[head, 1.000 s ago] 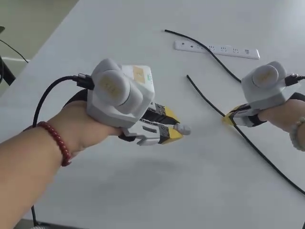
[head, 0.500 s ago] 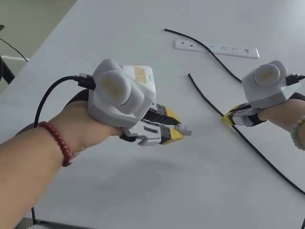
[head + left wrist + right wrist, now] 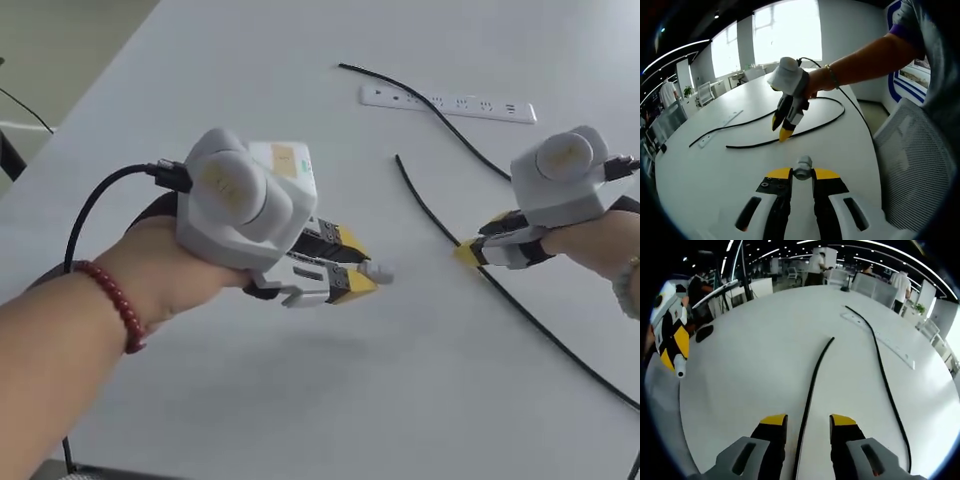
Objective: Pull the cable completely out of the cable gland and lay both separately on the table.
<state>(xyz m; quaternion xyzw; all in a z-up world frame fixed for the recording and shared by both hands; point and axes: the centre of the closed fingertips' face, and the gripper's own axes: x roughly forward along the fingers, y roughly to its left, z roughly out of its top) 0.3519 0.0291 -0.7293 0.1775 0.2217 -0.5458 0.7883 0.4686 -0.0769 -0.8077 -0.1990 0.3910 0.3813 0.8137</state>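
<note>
1. The cable (image 3: 428, 205) is fully out of the cable gland (image 3: 802, 166). It lies flat on the table (image 3: 300, 400), with its free end well apart from the cable gland.
2. The cable gland is pinched between the tips of the left gripper (image 3: 358, 272), whose jaws are closed on it. The shadow underneath suggests it hangs above the table rather than resting on it.
3. The right gripper (image 3: 809, 421) has its jaws parted and its tips low near the table. The cable runs between them and seems to touch neither, so this gripper has hold of nothing.
4. Little has moved in the last second. The cable lies along the same line, the left gripper carries the cable gland in much the same spot, and the right gripper's tips sit at the same stretch of cable. The slight sideways shift of the power strip (image 3: 450, 103) and everything else comes from the camera.
5. By my reading, the pull is done and the cable is laid down. What remains is to set the cable gland on a bare patch away from the cable and let go.
</note>
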